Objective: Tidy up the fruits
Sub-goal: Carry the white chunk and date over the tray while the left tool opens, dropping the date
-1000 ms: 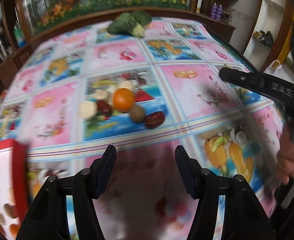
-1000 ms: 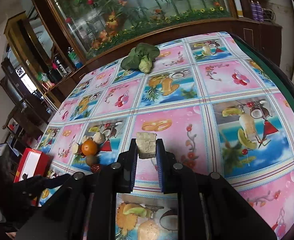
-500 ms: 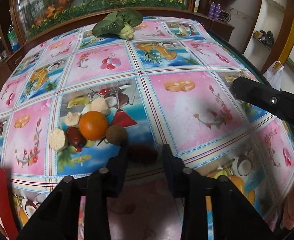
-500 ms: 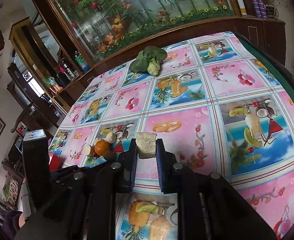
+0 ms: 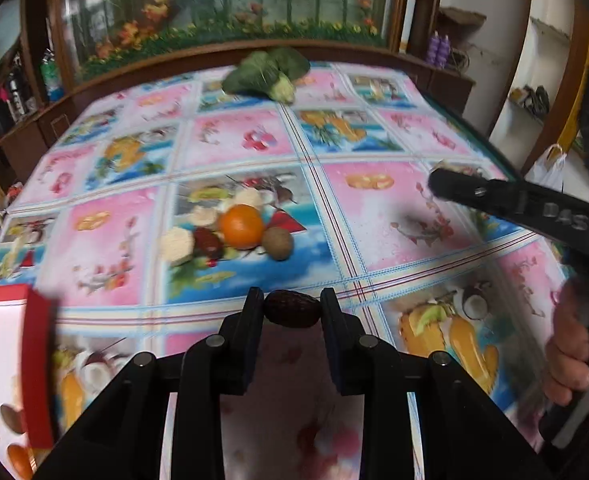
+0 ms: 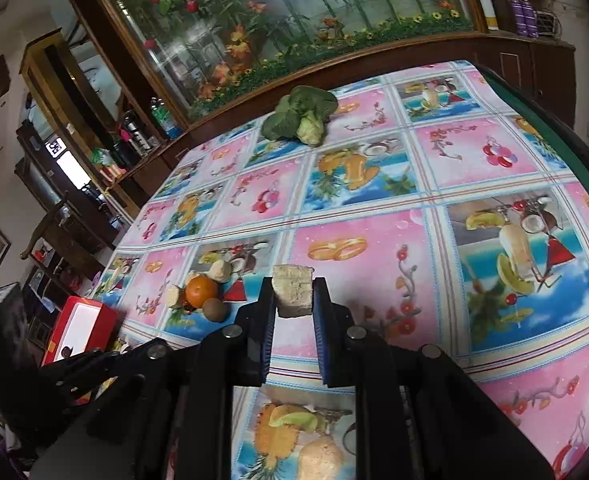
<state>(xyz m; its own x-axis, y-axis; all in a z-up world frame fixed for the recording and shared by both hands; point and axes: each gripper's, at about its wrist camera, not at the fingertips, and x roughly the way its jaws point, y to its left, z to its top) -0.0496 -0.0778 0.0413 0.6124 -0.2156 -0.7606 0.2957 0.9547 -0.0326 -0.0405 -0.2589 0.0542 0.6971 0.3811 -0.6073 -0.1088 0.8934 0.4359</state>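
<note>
above the fruit-print tablecloth (image 5: 230,140), the left gripper (image 5: 293,309) has its jaws pinched on a dark red date (image 5: 293,309), raised clear of the cloth. the right gripper (image 6: 293,292) has its jaws clamped on a pale cut chunk (image 6: 293,292). beyond the left gripper, a cluster lies on the cloth: an orange (image 5: 241,226), a brown round fruit (image 5: 277,243), a second date (image 5: 207,241) and pale pieces (image 5: 177,245), mutually touching. a red box (image 5: 34,364) sits at left; a leafy green vegetable (image 5: 266,74) lies at the far edge.
</note>
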